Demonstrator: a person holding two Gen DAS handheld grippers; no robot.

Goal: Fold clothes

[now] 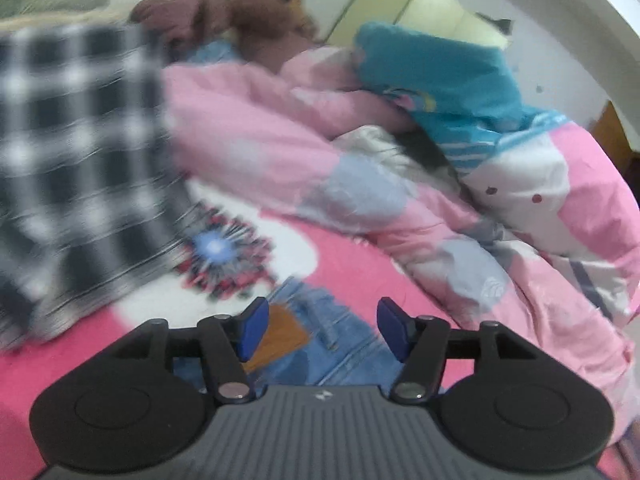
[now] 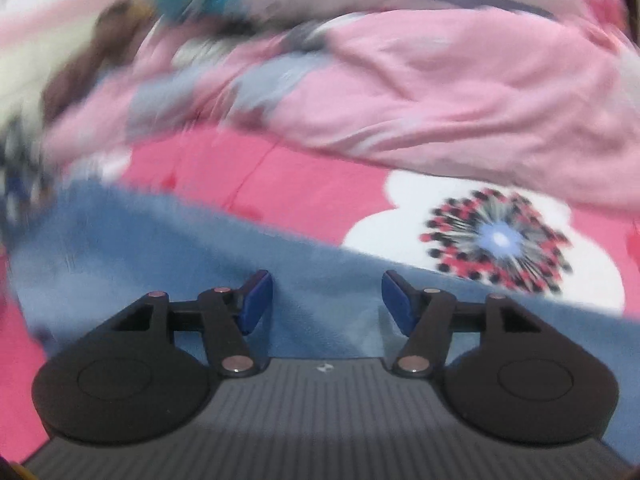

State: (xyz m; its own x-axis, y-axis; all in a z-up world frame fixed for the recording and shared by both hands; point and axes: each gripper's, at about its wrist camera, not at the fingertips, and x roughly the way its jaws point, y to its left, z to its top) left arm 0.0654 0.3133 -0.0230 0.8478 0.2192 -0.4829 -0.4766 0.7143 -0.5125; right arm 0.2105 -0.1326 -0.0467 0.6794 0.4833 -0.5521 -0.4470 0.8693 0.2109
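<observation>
Both tongs, left gripper point(image 1: 319, 328) and right gripper point(image 2: 327, 302), gape released over the blue denim jeans point(image 2: 160, 248), so a hasty clench could snatch the pink flowered bedsheet point(image 2: 304, 184) too.

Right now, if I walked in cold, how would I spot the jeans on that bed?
Find the bright pink bedsheet printed with big white flowers, in front of the heaped pale pink quilt. The jeans lie flat on it at the near edge, right under the left gripper. They are the only blue denim, with an orange patch.
</observation>
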